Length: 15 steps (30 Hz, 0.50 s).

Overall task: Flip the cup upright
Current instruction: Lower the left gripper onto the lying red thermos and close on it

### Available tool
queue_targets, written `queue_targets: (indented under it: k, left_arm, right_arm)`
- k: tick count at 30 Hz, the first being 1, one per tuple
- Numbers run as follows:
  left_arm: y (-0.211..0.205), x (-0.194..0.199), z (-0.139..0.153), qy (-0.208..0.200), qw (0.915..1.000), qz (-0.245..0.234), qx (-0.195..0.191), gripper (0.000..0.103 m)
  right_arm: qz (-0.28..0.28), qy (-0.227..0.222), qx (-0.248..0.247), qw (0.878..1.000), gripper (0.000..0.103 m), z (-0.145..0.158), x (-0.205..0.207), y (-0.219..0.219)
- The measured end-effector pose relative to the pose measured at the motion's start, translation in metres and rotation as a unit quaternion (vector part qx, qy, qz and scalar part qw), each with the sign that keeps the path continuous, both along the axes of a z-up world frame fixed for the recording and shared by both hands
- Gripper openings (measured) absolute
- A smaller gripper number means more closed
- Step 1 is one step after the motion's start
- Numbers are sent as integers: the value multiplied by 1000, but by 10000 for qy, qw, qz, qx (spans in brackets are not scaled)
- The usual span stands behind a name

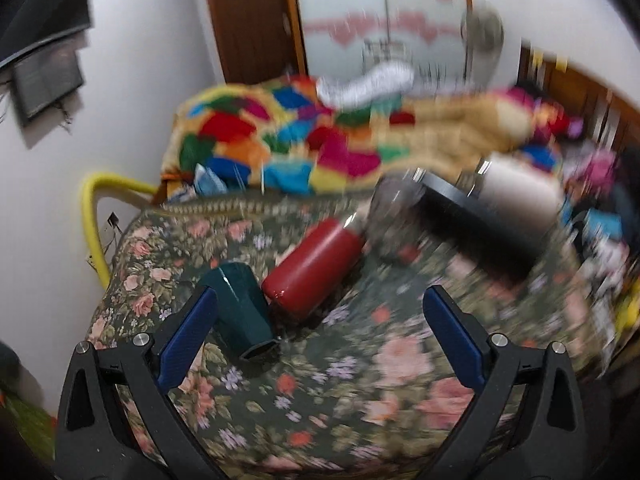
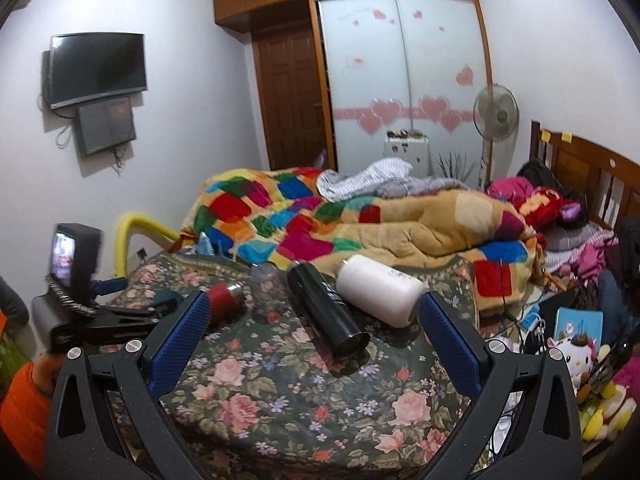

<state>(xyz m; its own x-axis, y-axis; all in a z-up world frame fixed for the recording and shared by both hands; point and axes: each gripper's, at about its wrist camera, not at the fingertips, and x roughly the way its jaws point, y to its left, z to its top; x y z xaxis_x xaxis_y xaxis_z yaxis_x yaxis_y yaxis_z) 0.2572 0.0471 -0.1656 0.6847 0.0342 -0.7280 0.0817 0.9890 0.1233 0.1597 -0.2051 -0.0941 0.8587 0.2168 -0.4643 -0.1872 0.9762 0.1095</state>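
Several cups lie on their sides on a floral bedspread (image 1: 340,380). In the left wrist view a dark green cup (image 1: 240,312) lies just inside my left finger, with a red cup (image 1: 316,264) beside it, then a clear cup (image 1: 390,216), a black cup (image 1: 480,228) and a white cup (image 1: 520,192). My left gripper (image 1: 320,312) is open and empty above the bedspread. In the right wrist view the black cup (image 2: 326,308) and the white cup (image 2: 380,288) lie ahead of my open, empty right gripper (image 2: 314,312). The red cup (image 2: 224,298) is at its left.
A colourful patchwork blanket (image 2: 320,216) is heaped behind the cups. The left gripper with its camera (image 2: 76,256) shows at the left of the right wrist view. Plush toys and clutter (image 2: 576,352) lie off the bed's right edge. A wall stands at the left.
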Motion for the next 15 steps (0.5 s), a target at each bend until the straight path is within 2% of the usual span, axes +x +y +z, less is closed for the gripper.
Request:
queue_targets:
  k: [3, 6, 9, 15]
  left_arm:
    - [1, 37, -29, 525, 9981, -273, 140, 103]
    - [0, 65, -49, 904, 9939, -563, 271, 97]
    - [-3, 89, -67, 1247, 9877, -769, 542, 90]
    - [-5, 123, -90, 1875, 9740, -1091, 653, 78]
  right_arm:
    - [-112, 156, -19, 9998, 103, -10, 15, -4]
    - [-205, 319, -12, 9993, 103, -18, 27, -8]
    - [-246, 466, 29, 9986, 103, -24, 38, -11]
    - [-274, 575, 16, 9980, 103, -32, 49, -10]
